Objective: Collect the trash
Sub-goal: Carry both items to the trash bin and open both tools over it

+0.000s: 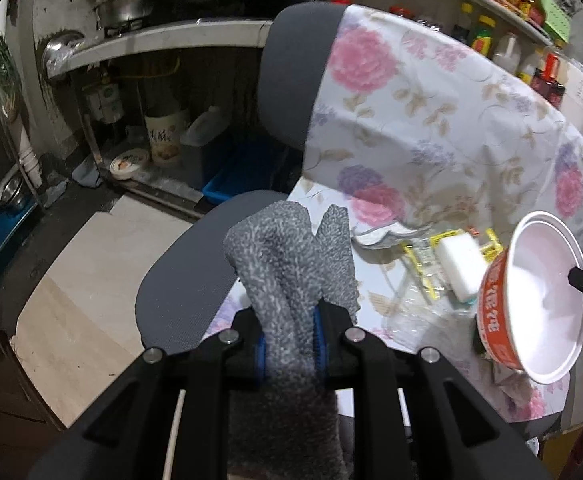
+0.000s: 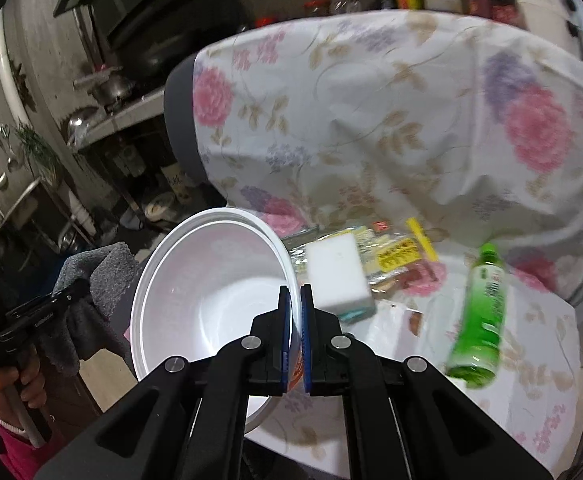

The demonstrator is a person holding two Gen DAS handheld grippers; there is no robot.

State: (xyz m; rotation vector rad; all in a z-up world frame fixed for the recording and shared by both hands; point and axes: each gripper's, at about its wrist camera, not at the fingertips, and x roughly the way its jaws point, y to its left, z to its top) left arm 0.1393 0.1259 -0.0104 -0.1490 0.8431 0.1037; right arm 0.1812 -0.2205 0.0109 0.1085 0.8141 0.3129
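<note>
Two grippers are at work over a chair seat covered with a flowered sheet (image 2: pixel 371 128). In the left wrist view, the left gripper (image 1: pixel 291 332) has its jaws drawn narrow around a grey cloth (image 1: pixel 291 256), which bunches up above the blue pads and hangs down behind them. In the right wrist view, the right gripper (image 2: pixel 296 320) is nearly closed, pinching the rim and wall of an empty noodle bowl (image 2: pixel 211 280), white inside and orange outside; the bowl is tilted with its mouth turned toward that camera. From the left view the same bowl sits at the right, with a black fingertip of the other gripper at its rim. More trash lies on the sheet just beyond the bowl: a white sponge block (image 2: pixel 337 276) resting on clear plastic wrappers (image 2: pixel 395 252) with yellow labels, and a green bottle (image 2: pixel 481 316) lying on its side further right. A hand (image 2: pixel 23 376) in a pink sleeve grips the left tool's handle.
</note>
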